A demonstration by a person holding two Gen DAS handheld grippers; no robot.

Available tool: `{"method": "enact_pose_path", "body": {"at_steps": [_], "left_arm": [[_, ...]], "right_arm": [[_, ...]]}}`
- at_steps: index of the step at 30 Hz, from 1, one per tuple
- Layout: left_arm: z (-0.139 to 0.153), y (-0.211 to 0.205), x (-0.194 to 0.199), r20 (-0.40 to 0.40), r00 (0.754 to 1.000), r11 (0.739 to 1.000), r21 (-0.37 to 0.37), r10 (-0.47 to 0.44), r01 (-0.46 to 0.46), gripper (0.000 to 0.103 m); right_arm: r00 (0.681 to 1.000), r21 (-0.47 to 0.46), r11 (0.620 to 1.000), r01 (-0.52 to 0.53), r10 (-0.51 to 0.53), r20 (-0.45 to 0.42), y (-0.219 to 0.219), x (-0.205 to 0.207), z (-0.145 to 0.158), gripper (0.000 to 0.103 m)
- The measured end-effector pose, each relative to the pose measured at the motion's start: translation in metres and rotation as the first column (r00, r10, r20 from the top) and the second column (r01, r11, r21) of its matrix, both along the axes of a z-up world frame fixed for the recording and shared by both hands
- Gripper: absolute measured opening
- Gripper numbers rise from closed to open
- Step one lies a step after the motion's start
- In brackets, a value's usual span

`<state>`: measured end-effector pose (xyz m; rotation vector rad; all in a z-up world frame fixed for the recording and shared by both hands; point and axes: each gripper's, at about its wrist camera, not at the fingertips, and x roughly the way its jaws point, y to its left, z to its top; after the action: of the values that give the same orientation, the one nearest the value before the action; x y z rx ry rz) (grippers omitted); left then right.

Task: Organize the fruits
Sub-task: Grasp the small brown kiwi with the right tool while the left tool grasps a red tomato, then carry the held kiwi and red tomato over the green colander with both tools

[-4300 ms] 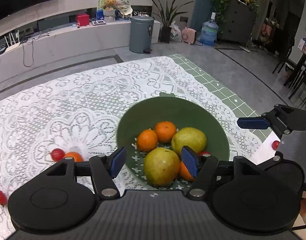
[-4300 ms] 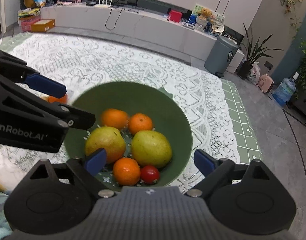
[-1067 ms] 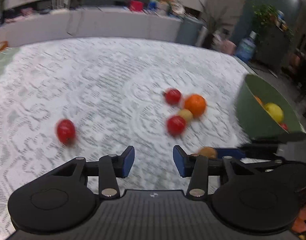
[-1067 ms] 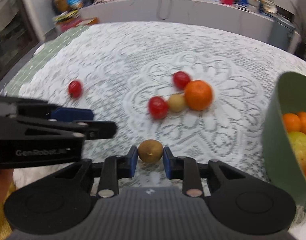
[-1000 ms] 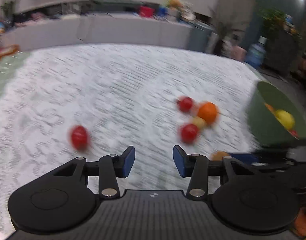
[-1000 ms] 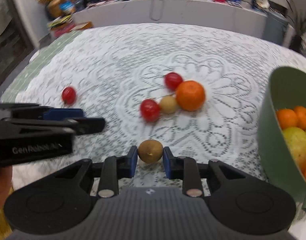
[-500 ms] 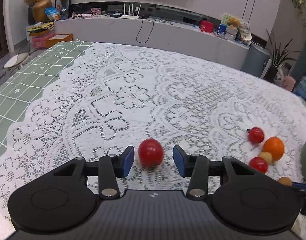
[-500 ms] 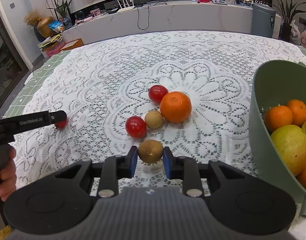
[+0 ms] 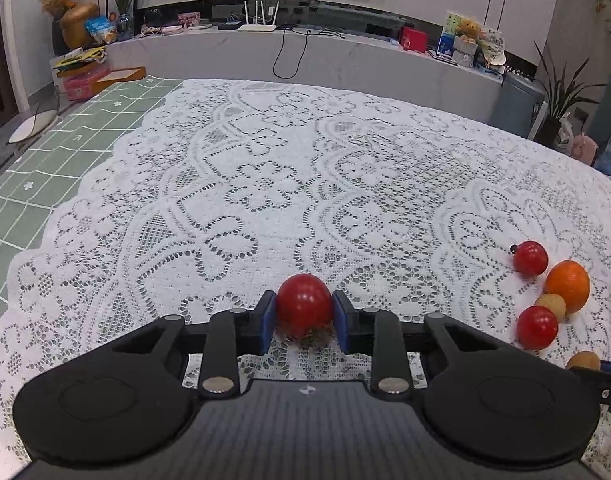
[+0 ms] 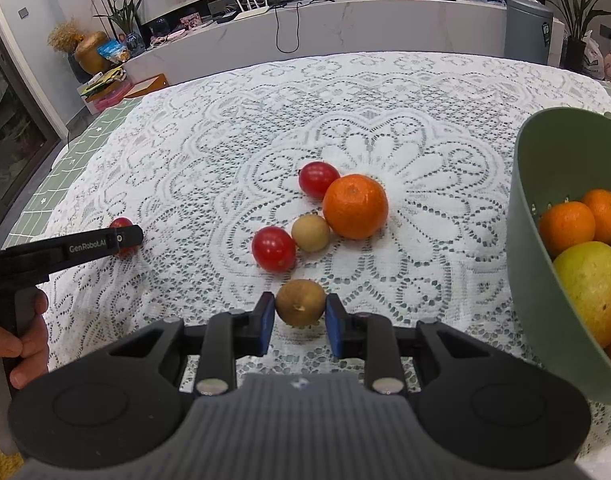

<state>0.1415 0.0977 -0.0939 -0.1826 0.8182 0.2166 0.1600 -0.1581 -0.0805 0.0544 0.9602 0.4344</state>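
Note:
My left gripper point(image 9: 304, 316) is shut on a red cherry tomato point(image 9: 304, 305) on the lace cloth; it also shows in the right wrist view point(image 10: 121, 236) at the far left. My right gripper point(image 10: 300, 316) is shut on a small brown round fruit point(image 10: 300, 307). Just beyond it lie a red tomato point(image 10: 273, 249), a small tan fruit point(image 10: 310, 233), an orange point(image 10: 355, 206) and another tomato point(image 10: 317, 179). The green bowl point(image 10: 545, 240) at the right holds oranges point(image 10: 567, 222) and a yellow-green pear point(image 10: 595, 280).
A white lace cloth point(image 9: 305, 184) covers a green gridded table mat point(image 9: 45, 160). The cluster of loose fruit shows at the right of the left wrist view point(image 9: 567, 284). A low grey TV bench point(image 10: 345, 24) and plants stand behind the table.
My left gripper swung away from the bowl to the lone tomato at the left and closed on it. My right gripper kept its hold on the brown fruit.

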Motion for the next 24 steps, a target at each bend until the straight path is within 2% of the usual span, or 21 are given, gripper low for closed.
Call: {"method": "enact_pose_path", "body": {"at_steps": [6, 11, 20, 24], "left_arm": [[0.002, 0.001, -0.001, 0.005, 1.0, 1.0, -0.008, 0.0, 0.0, 0.032], [0.013, -0.005, -0.007, 0.043, 0.999, 1.0, 0.0, -0.018, 0.018, 0.032], [0.048, -0.037, -0.028, 0.127, 0.986, 0.994, 0.047, -0.106, 0.101, 0.031], [0.06, -0.052, -0.035, 0.129, 0.981, 0.99, 0.032, -0.143, 0.14, 0.032]], "right_arm": [[1.0, 0.0, 1.0, -0.002, 0.002, 0.006, 0.0, -0.001, 0.001, 0.024], [0.999, 0.008, 1.0, -0.001, 0.0, 0.04, -0.002, -0.006, 0.006, 0.024], [0.983, 0.018, 1.0, 0.007, -0.011, 0.182, -0.009, -0.029, 0.032, 0.024], [0.969, 0.017, 1.0, 0.025, -0.029, 0.247, -0.016, -0.04, 0.047, 0.024]]}}
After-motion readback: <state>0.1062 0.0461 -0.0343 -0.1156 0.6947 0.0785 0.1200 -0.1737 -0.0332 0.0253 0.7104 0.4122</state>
